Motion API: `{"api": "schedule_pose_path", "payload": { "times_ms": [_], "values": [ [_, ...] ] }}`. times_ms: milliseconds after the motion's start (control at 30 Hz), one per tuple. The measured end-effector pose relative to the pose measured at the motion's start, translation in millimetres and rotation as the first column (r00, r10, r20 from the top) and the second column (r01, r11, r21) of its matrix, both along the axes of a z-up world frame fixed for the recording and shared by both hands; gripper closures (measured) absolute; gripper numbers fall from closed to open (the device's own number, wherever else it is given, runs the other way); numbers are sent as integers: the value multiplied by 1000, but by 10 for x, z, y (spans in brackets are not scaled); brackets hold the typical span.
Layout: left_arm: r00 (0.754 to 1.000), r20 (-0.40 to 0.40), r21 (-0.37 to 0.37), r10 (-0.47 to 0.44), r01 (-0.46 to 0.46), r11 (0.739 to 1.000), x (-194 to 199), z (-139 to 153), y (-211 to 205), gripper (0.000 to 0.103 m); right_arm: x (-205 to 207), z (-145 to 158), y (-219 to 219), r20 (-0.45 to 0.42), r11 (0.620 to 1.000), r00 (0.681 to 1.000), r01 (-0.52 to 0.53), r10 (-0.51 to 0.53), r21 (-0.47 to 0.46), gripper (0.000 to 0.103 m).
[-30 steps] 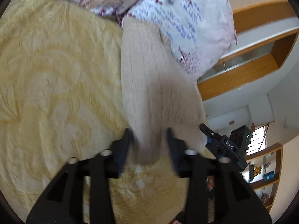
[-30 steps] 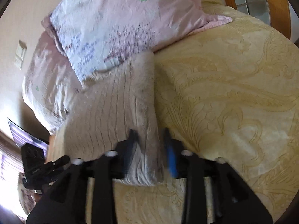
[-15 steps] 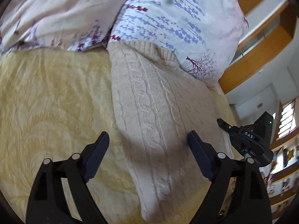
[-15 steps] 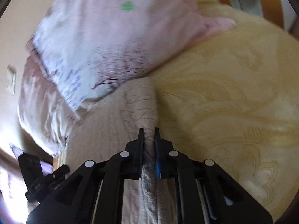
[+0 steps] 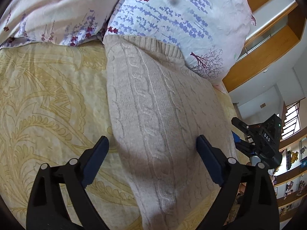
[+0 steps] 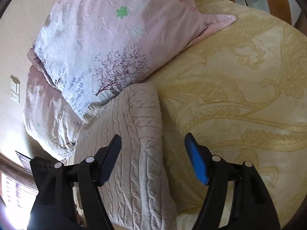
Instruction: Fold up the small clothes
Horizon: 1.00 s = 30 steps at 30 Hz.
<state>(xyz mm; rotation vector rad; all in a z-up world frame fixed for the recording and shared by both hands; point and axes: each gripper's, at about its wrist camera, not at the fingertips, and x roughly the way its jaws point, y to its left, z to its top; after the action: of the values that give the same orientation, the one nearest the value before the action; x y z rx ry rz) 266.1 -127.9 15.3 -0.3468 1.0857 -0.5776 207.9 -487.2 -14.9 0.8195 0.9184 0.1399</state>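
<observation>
A: Where is the sweater (image 5: 153, 118)?

B: It lies folded on the yellow blanket (image 5: 48, 95), a long beige strip down the middle of the left view. Its top edge is tucked under the flower pillow (image 5: 172, 15) at the top.

A: And the left tongs (image 5: 151, 149)?

B: They are wide apart and have just been opening. The sweater runs between the two fingers, but neither seems to press on it.

A: What about the right tongs (image 6: 153, 149)?

B: Apart too, and they have just been opening. In the right view the sweater's (image 6: 134, 143) folded edge sits between the fingers, close to the left one (image 6: 111, 159). The blue one (image 6: 195, 161) is over the blanket (image 6: 239, 95). Nothing is pinched.

A: What else is there?

B: The pillow (image 6: 115, 38) fills the upper left of the right view, touching the sweater's top. In the left view the right tongs (image 5: 262, 140) peek in at the right edge.
</observation>
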Motion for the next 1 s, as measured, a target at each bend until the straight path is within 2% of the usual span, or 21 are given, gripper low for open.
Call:
{"api": "schedule_pose_path", "payload": {
  "times_ms": [100,233,367,500,600,700,767,867,1000],
  "values": [
    [1000,-9,-8,-1,1,1000,26,-34,-11,10,63,-77,10,-30,1000,999,-12,12,21,33],
    [1000,-13,-33,-4,3,999,71,-47,-50,9,101,-84,56,-14,998,999,-43,44,42,33],
    [999,-40,-114,-2,-3,993,148,-81,-30,10,148,-105,133,3,994,996,-87,87,74,34],
    [997,-75,-196,8,-23,980,191,-133,13,12,229,-158,243,15,982,990,-141,140,124,46],
    [995,-92,-218,22,-42,975,201,-162,67,22,256,-146,329,24,978,984,-176,175,112,48],
    [993,-111,-238,33,-59,969,201,-203,134,32,250,-185,360,36,965,979,-204,201,163,60],
    [992,-120,-254,32,-62,965,187,-221,180,42,224,-205,339,51,959,980,-200,194,200,65],
    [994,-108,-264,28,-56,963,142,-194,216,52,178,-198,338,67,955,981,-193,183,225,67],
    [996,-92,-277,22,-47,960,71,-133,287,58,93,-86,390,107,946,977,-204,183,251,70]
  ]
}}
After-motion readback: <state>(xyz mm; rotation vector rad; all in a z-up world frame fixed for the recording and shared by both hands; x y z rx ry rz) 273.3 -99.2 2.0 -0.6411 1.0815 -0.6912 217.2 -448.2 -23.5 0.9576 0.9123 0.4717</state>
